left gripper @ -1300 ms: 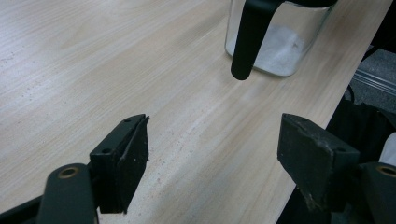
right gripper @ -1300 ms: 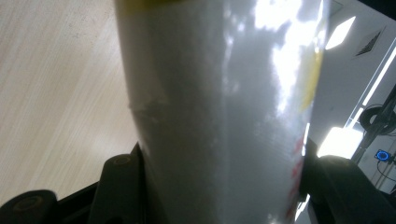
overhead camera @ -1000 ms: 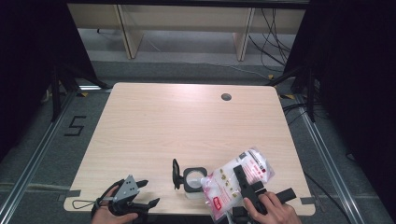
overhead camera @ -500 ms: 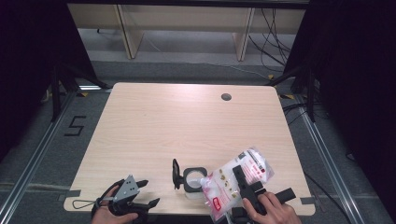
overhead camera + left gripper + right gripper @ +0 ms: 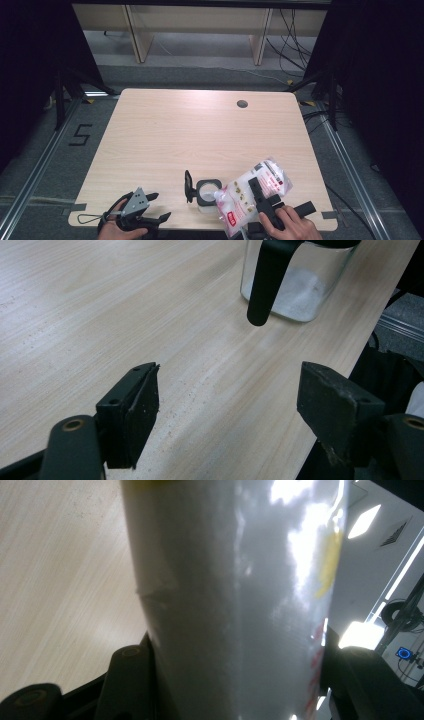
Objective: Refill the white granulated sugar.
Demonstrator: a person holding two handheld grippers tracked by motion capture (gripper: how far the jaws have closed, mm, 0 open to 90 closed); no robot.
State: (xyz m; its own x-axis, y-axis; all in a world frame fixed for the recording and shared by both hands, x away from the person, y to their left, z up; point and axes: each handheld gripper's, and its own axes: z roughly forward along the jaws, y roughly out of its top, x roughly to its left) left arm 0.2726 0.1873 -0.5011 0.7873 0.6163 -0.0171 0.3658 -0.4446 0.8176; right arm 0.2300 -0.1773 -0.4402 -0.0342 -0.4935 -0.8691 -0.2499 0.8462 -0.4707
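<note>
A clear glass jar (image 5: 206, 195) with a black rim and black handle (image 5: 188, 186) stands near the table's front edge. In the left gripper view the jar (image 5: 300, 287) holds a little white powder. My right gripper (image 5: 260, 197) is shut on a plastic bag (image 5: 252, 192) of white grains, tilted so its corner sits over the jar's mouth. The bag (image 5: 235, 600) stands between the jaws in the right gripper view. My left gripper (image 5: 155, 207) rests open at the front left edge, apart from the jar, with nothing between its fingers (image 5: 132, 410).
The wooden table (image 5: 200, 135) has a round cable hole (image 5: 242, 104) at the back right. Shelving legs and cables lie on the floor beyond. A floor mark "5" (image 5: 81, 134) lies left of the table.
</note>
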